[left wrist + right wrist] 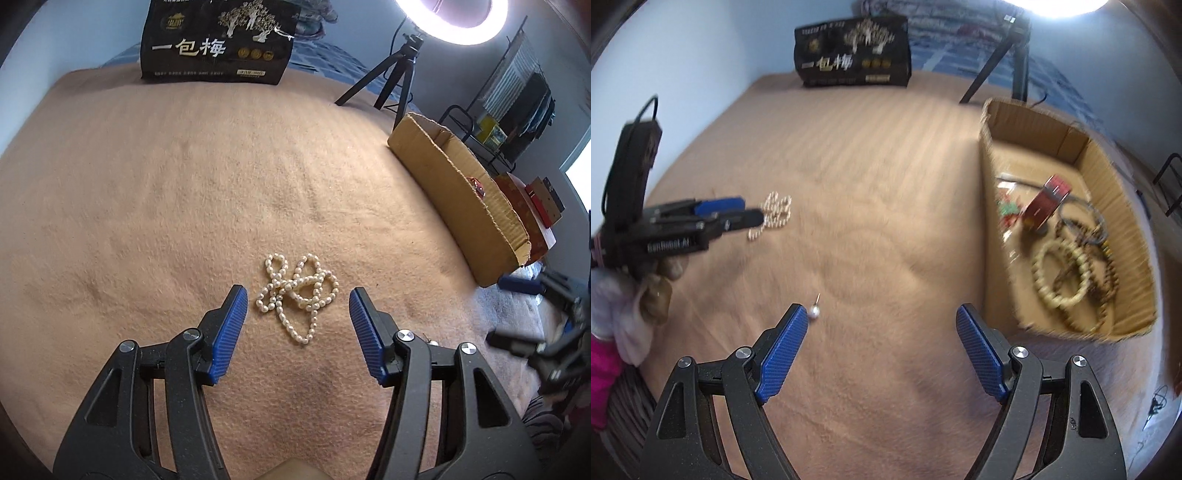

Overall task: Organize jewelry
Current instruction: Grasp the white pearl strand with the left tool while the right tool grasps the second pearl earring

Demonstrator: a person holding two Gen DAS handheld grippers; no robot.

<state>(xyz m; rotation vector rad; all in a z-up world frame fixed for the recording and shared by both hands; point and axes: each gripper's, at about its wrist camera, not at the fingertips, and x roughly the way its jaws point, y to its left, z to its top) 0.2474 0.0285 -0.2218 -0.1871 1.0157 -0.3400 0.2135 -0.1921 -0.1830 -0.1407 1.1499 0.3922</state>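
Both tools poised over loose jewelry.
Left tool (298, 300) gapes astride necklace (297, 293); right tool (882, 320) wide, empty, probably targeting earring (815, 312).

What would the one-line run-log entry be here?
left gripper: open over pearl necklace | right gripper: open, empty, beside pearl pin | cardboard box: holds bracelets

A tan blanket (184, 184) covered the bed. Pale blue walls (694, 48) enclosed the room. A lit ring light (450, 22) stood on a black tripod (391, 77). A black metal rack (491, 122) stood at the right.
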